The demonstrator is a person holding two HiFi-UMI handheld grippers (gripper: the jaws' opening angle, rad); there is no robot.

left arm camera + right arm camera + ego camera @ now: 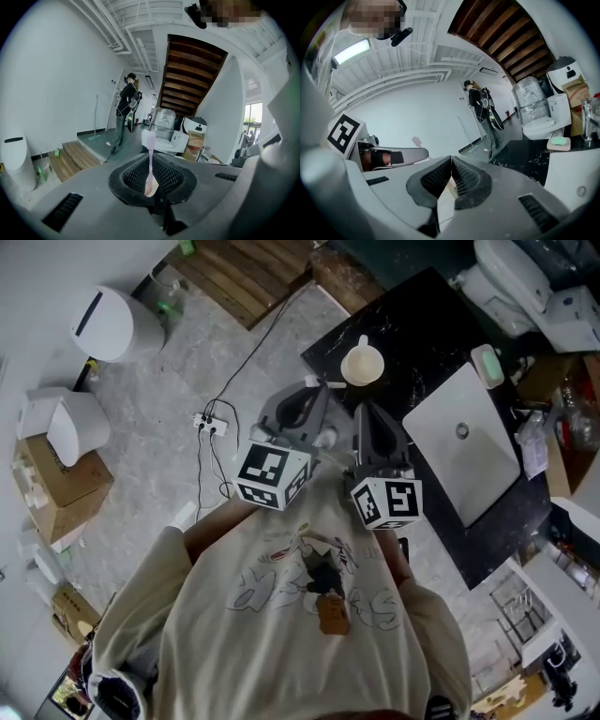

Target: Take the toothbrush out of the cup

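Observation:
A pale pink toothbrush point(150, 157) stands upright between the jaws of my left gripper point(151, 182), which is shut on its handle; the bristle head points up. In the head view the left gripper point(305, 407) is held in front of the chest, short of the black counter point(422, 324). The cream cup point(362, 365) stands on that counter, apart from both grippers. My right gripper point(372, 426) hovers beside the left one. Its jaws point(451, 161) are shut with nothing between them. The right gripper view also shows the left gripper point(389, 157) and the toothbrush head point(416, 140).
A white sink point(462, 442) is set in the counter, with a green soap dish point(487, 365) and a toilet point(511, 273) beyond. A power strip point(211, 425) with its cable lies on the floor. Cardboard boxes point(56, 488) and wooden steps point(244, 273) stand to the left. A person point(125, 110) stands far off.

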